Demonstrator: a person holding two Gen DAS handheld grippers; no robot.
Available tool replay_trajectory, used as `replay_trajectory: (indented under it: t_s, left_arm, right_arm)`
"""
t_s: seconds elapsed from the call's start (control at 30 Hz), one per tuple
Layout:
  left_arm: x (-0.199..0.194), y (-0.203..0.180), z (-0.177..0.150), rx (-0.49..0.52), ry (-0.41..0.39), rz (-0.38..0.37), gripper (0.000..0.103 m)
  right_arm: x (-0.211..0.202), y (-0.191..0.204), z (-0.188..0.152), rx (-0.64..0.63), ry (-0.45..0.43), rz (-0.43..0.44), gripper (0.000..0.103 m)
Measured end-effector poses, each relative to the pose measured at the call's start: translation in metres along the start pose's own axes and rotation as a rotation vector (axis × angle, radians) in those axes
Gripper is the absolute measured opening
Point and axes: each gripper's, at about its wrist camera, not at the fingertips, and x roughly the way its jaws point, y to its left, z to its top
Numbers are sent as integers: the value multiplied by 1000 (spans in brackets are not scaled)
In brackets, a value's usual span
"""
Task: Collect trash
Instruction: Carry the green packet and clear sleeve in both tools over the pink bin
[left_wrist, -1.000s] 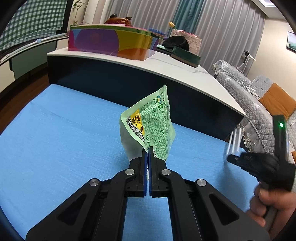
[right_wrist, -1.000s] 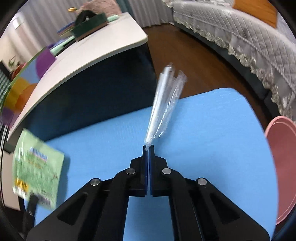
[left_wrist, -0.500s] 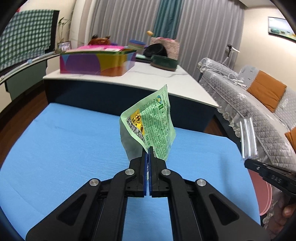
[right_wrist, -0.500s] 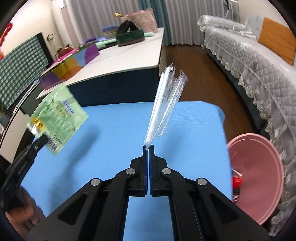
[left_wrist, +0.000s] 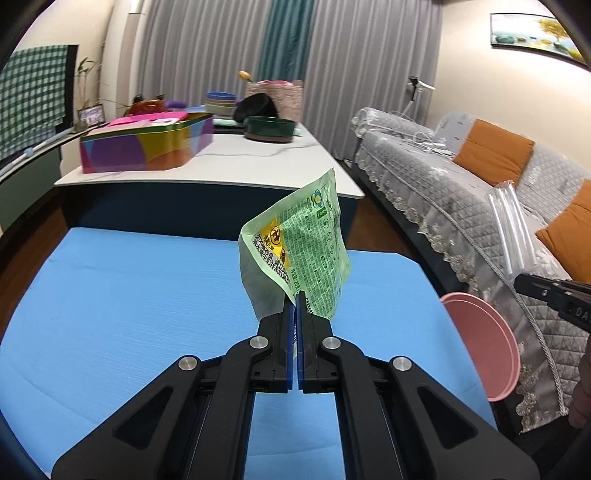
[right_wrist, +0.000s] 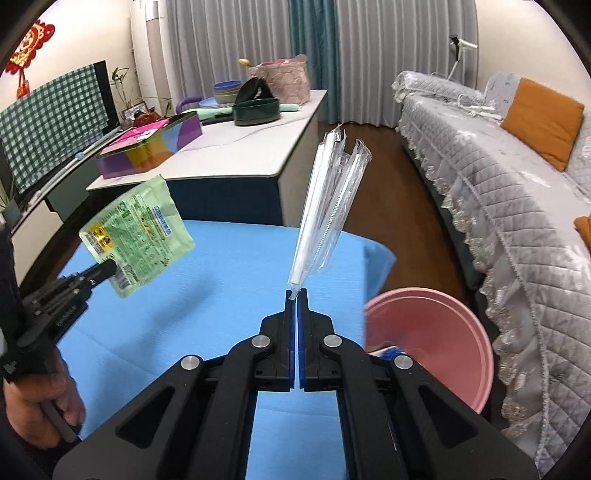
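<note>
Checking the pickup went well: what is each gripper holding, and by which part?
The left gripper pinches the green packet by its bottom edge. The right gripper pinches the clear plastic wrapper by its narrow lower tip.

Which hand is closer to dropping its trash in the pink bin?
Probably the right. The right gripper, shut on the clear wrapper, has the pink bin just beside it. The left gripper, shut on the green packet, is farther across the blue table.

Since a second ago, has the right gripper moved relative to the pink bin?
Yes. The right gripper, shut on the clear plastic wrapper, has swung toward the pink bin, which now sits just right of its fingers.
</note>
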Motion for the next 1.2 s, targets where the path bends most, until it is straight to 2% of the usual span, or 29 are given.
replay_trajectory:
  t_s: [0.17,0.3,1.2]
  left_arm:
    - [1,-21,-1,34,1,-28,1]
    - [5,-36,-3,49,6,-48,1]
    - [28,-142,-17,173,37,-165,1]
  right_arm:
    - [-5,-21,-19,71,-17,-10,1]
    - [-5,-30,-27,51,-22,-43,1]
    - [-5,-108,-58,129,2,-182,1]
